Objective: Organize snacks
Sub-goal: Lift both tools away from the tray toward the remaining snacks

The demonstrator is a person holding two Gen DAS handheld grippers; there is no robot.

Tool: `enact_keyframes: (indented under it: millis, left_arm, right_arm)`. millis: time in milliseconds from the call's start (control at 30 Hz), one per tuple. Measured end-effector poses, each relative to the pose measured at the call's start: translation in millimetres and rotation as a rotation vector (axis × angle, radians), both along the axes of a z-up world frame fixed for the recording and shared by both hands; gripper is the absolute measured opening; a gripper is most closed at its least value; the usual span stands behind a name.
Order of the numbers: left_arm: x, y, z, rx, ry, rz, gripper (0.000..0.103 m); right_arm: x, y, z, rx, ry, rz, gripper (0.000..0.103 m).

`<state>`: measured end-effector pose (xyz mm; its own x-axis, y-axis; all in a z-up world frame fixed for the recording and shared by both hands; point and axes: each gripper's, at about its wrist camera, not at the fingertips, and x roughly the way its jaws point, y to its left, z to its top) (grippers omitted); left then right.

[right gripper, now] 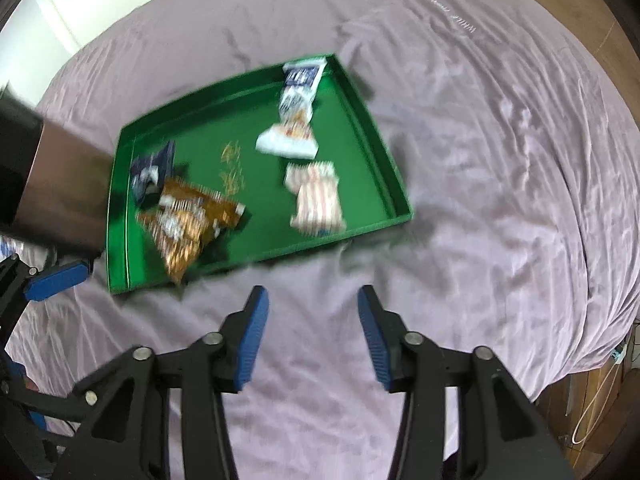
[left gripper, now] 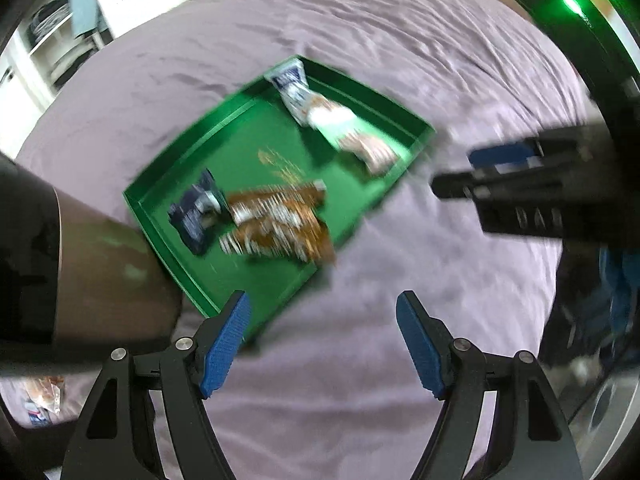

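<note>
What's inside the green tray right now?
The green tray holds a dark blue packet, orange-brown packets, a blue-white packet and a pale striped packet. Whatever lies beneath the overlapping orange-brown packets is hidden.

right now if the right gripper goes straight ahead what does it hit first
Probably the purple bedsheet, then the near wall of the green tray. The right gripper is open and empty; blur makes depth uncertain.

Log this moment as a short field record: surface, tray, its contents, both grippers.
surface: lilac bedsheet, wrinkled
tray: green tray lying on the sheet
contents: dark blue packet and brown packets at one end; blue-white packet and pink-striped packets at the other
left gripper: open, empty
right gripper: open, empty
image: motion-blurred
</note>
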<state>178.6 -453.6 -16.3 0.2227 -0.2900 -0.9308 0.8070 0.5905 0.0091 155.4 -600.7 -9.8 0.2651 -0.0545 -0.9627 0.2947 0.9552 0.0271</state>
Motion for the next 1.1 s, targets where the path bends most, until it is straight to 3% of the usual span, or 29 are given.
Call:
enact_keyframes:
  millis: [267,467,600,833,1000,1100]
  left_arm:
    - [-33,65,-8,0.046,-0.005,-0.017,0.07]
    - [-45,141,-13,0.087,-0.003,0.071,0.07]
    - [-43,200,-17,0.113,0.023,0.201,0.07]
    - [-20,319,-30,0.138,0.078,0.526,0.07]
    - [2,389,-34,0.084,0.119,0.75,0.07]
    - [14,414,-37,0.053,0.13,0.831,0.07]
  right_arm:
    - [-25,56,-8,0.037,0.05,0.082,0.064]
    - [-30,121,-14,0.075,0.092,0.211,0.064]
    - [-25,179,-16,0.102,0.109,0.352,0.064]
    - [5,281,-13,0.123,0.101,0.594,0.064]
    - [36,336,-10,0.107,0.081,0.723,0.064]
    - [54,363,-8,0.086,0.069,0.8,0.064]
